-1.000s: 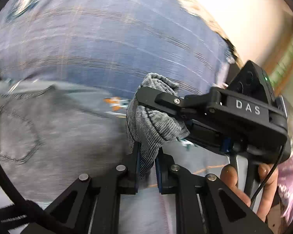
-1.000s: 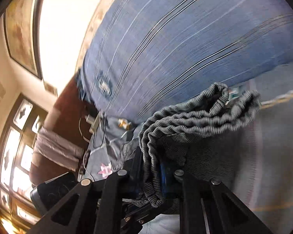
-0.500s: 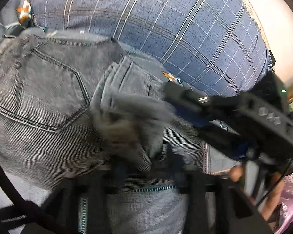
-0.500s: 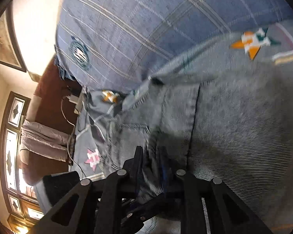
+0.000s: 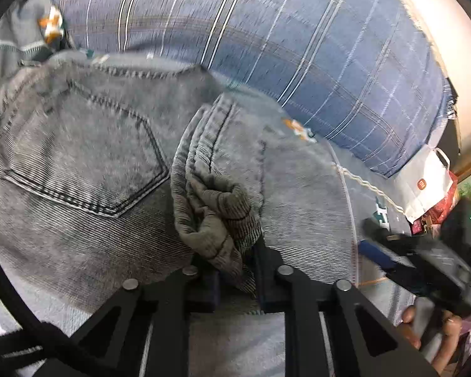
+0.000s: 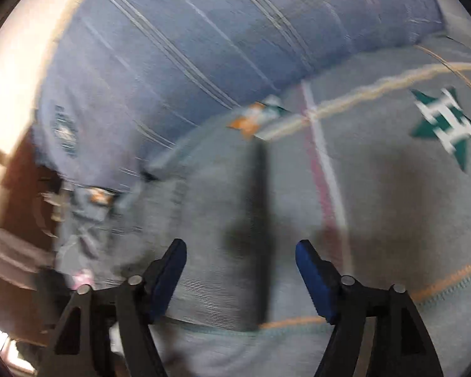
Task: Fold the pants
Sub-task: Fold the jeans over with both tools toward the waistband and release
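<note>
Grey jeans (image 5: pixel 78 157) lie folded on the bed, back pocket up, in the left wrist view. A bunched fold of their fabric (image 5: pixel 216 213) runs down between my left gripper's (image 5: pixel 237 270) jaws, which are closing on it. My right gripper (image 6: pixel 240 260) has its blue pads wide apart and still opening, with nothing between them; it hangs over the blurred edge of the jeans (image 6: pixel 204 220). The left wrist view also catches that right gripper (image 5: pixel 365 235), blurred, to the right of the jeans, with a person's hand (image 5: pixel 439 345) on its handle.
A grey bedspread (image 6: pixel 392 188) with star patches lies under the jeans. A large blue plaid cushion (image 5: pixel 298 62) rises just behind them. A white paper bag (image 5: pixel 424 182) and a red bag stand at the far right. Dark furniture fills the left of the right wrist view.
Both grippers came down and laid the lifted fabric onto the jeans. The right gripper let go, opened wide and drew off to the right. The left one still has the bunch.
</note>
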Available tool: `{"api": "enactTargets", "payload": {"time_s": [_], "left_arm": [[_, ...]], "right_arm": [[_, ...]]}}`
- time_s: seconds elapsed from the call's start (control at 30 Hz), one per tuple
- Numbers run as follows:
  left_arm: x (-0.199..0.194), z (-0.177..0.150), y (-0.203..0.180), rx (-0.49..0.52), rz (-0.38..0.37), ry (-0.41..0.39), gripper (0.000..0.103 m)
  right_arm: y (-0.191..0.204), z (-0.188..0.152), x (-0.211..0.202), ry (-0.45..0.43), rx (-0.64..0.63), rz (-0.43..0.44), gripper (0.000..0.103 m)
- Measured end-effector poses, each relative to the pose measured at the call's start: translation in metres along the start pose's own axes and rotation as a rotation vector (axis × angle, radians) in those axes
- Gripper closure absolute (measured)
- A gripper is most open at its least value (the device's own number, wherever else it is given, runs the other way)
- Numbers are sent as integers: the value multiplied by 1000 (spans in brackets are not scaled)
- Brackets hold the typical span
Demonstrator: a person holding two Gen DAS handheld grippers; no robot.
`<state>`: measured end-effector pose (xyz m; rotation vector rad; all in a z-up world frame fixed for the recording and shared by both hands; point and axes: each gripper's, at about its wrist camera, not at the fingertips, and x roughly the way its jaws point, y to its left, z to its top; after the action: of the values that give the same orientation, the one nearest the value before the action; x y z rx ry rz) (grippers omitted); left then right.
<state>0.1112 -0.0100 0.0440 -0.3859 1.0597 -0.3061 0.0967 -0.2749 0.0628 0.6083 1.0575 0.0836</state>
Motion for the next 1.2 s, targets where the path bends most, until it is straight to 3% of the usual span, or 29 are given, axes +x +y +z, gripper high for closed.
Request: {"api": "enactTargets", "payload": {"time_s": [0.07, 0.13, 0.2, 0.27, 0.33, 0.43, 0.63, 0.7, 0.77, 0.87, 1.0, 1.13, 1.2], "left_arm": [[-11, -4, -2, 21, 17, -45, 87], [-5, -5, 5, 18, 59, -47, 87], [13, -6, 19, -51, 61, 54, 87], [6, -6, 22, -80, 32, 35, 86], [4, -4, 14, -18, 73, 5, 84], [17, -9, 14, -10, 117, 10, 81], [19, -13, 0, 47, 148, -9, 76], [18, -14, -2, 56, 163, -12, 76], [17, -16, -7, 72, 168, -7, 73], [21, -16, -14, 94, 118, 24, 73], [19, -29, -36, 138, 79, 36, 73], [25, -38, -49, 128, -41, 100, 72], [32, -40, -55, 156, -37, 119, 72]], "right_arm": [[-8, 0, 6, 22, 28, 11, 51], [-8, 0, 13, 42, 28, 42, 57], [-4, -1, 24, 69, 11, 31, 57], [-3, -1, 33, 93, 4, 21, 57], [2, -2, 36, 91, -17, 6, 57], [2, -5, 41, 104, -26, 9, 57], [4, -11, 43, 139, -22, 97, 57], [12, -14, 44, 120, -65, 66, 67], [18, -18, 44, 96, -98, 39, 84], [21, -21, 22, 41, -121, 47, 93], [34, -31, -22, -65, -204, 19, 94], [20, -42, -46, -115, -196, -62, 95], [6, -43, -44, -116, -179, -159, 94]]}}
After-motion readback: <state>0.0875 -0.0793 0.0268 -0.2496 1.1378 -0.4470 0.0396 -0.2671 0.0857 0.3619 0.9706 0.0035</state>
